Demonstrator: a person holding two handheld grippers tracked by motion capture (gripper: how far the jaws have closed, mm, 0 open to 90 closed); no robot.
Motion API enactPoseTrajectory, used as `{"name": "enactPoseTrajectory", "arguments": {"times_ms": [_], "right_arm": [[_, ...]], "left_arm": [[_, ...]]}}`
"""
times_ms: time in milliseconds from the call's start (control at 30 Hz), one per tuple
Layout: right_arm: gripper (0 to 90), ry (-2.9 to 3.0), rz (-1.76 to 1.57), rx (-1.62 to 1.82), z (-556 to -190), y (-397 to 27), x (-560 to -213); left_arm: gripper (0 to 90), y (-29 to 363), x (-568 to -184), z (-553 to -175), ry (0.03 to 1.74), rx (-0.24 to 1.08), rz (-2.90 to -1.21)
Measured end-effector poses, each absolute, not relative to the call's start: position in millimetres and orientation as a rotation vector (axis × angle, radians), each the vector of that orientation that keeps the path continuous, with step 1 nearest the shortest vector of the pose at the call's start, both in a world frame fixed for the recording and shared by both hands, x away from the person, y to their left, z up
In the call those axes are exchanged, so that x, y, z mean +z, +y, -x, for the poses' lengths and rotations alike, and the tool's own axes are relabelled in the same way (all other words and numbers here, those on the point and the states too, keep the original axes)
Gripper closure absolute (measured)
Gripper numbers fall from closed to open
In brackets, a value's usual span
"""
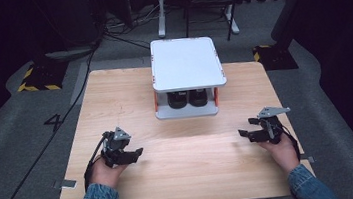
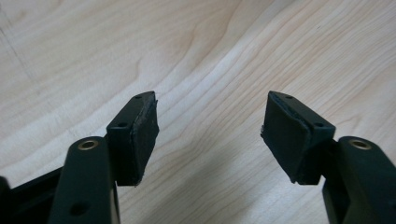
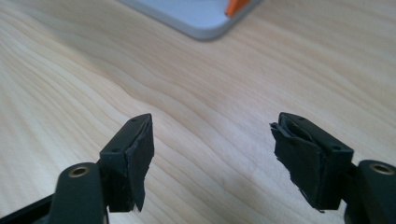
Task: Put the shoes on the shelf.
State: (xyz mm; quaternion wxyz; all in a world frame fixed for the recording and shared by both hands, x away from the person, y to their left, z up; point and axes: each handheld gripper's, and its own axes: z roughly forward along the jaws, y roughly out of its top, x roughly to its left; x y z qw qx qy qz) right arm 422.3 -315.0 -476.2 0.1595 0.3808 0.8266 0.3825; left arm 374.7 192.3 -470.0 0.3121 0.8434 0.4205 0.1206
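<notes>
Left gripper (image 1: 133,154) low over the near left of the wooden table (image 1: 113,94), held in the person's left hand (image 1: 103,172), tips aimed inward toward the table's middle, its length lying roughly across the table. In the left gripper view (image 2: 209,135) the jaws stand spread wide, bare wood grain between the pads (image 2: 144,135), nothing pinched.

Right gripper (image 1: 246,129) mirrors it at the near right, in the right hand (image 1: 282,150), tips pointing inward too, a grey three-cornered plate on top. Its own view (image 3: 212,156) shows the jaws wide apart and empty.

Between and beyond them, at the far middle of the table, stands a white two-tier rack (image 1: 186,63) with orange posts; two dark objects (image 1: 188,98) sit side by side on its lower shelf, too dim to identify. No readable lettering on them. On the grey floor left of the table, a painted "4" (image 1: 54,121).
</notes>
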Motion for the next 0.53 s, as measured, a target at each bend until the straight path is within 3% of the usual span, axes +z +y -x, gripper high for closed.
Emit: {"name": "enactPoseTrajectory", "arguments": {"times_ms": [300,367,433,533], "right_arm": [[24.3,2.376,-1.123,0.961,-428.4,-311.4,-494.5],[14.7,2.352,-1.154,0.976,-429.8,-310.6,-500.8],[12.5,2.333,-1.15,0.993,-430.4,-310.6,-503.5],[10.8,2.326,-1.15,1.002,-431.8,-310.3,-504.7]], "left_arm": [[33.4,196.7,-489.9,-381.3,1.151,0.301,-2.23],[24.3,196.0,-495.0,-381.4,1.089,0.376,-2.254],[15.4,196.4,-503.6,-379.3,1.1,0.415,-2.164],[13.8,197.5,-503.9,-380.4,1.087,0.411,-2.169]]}}
